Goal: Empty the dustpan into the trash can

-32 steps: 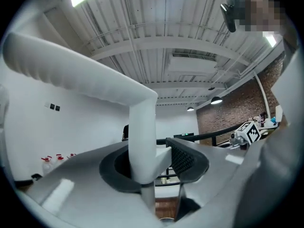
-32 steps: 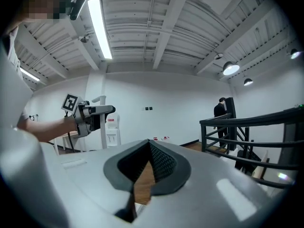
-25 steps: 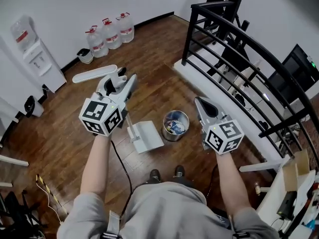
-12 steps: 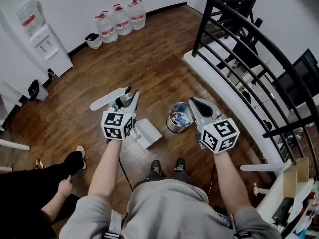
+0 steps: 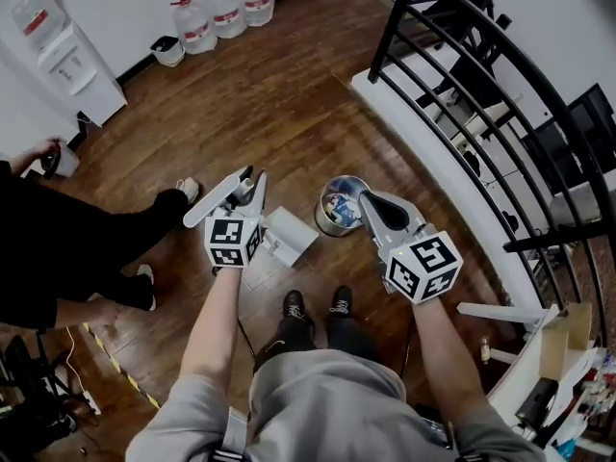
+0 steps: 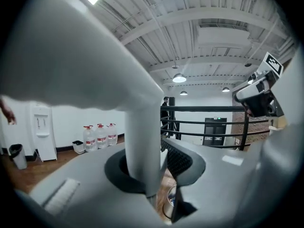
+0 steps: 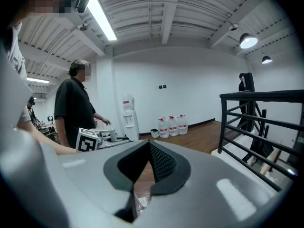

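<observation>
Dustpan sits low at 8 o'clock of the metal trash can, just beside it; left gripper has just been closing its jaws on the white handle; right gripper is closed, empty; grasping step, likely; next: lift, tip over the can at 2 o'clock.

No word, number or brand can be read anywhere. The water bottles at the far edge of the floor wear red labels, and the water dispenser near them has a red sticker at its top, all too small to read. A green sign glows over a distant door, its print illegible.
</observation>
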